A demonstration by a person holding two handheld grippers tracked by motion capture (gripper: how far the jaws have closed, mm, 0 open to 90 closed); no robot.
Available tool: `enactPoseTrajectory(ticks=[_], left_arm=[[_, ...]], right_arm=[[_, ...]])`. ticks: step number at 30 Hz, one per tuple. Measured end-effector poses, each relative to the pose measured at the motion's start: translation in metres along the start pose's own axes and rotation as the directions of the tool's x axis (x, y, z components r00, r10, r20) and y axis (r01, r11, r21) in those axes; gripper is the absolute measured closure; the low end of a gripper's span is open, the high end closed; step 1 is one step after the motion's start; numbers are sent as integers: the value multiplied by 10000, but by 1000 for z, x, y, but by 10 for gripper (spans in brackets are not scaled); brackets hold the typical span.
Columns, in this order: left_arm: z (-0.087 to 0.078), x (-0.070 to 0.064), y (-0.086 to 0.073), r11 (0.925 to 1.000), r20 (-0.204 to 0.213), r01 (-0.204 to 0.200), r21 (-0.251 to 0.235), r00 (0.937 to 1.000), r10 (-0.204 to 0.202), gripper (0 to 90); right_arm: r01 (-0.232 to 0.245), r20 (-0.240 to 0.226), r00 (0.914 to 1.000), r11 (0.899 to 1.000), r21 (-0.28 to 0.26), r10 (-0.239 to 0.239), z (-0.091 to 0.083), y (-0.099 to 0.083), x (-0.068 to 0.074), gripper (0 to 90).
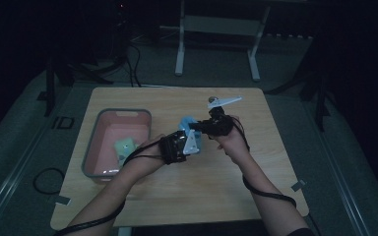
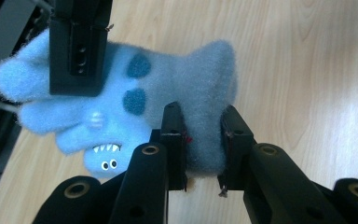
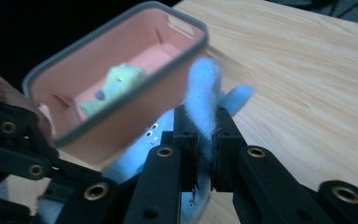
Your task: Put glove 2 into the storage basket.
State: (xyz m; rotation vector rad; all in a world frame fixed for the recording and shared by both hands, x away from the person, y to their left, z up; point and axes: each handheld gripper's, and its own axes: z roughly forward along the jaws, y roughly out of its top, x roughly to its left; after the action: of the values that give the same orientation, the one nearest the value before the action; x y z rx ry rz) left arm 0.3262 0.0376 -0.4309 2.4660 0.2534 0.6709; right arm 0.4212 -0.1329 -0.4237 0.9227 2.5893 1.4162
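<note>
Just right of the pink bin (image 1: 98, 147), both the left tongs (image 2: 200, 135) and right tongs (image 3: 208, 126) clamp the blue monster sock (image 2: 135, 107) (held off the desk (image 1: 216, 191)), likely spreading it for folding.

Bin (image 1: 91, 147) stands at table's (image 1: 187, 196) left, just beside left gripper (image 1: 189, 132); green toy (image 1: 124, 148) lies inside. Both grippers meet at blue toy (image 1: 186, 121), crowding mid-table. Open wood lies near, far and right of right gripper (image 1: 203, 126).
</note>
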Motion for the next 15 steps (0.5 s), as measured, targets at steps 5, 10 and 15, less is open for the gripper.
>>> enactPoseTrajectory(ticks=[5,10,15], left_arm=[[-16,7,-12,9997,-240,116,202,9997,-112,762],[-23,10,-18,9995,-335,165,273,9993,-156,762],[-36,15,-35,9987,-574,351,365,9978,-330,762]], right_arm=[[87,-270,9996,9999,-102,-90,10,13,10,835],[177,-416,9990,9998,-71,-180,20,22,17,835],[181,-598,9980,9998,-63,-184,33,31,25,836]])
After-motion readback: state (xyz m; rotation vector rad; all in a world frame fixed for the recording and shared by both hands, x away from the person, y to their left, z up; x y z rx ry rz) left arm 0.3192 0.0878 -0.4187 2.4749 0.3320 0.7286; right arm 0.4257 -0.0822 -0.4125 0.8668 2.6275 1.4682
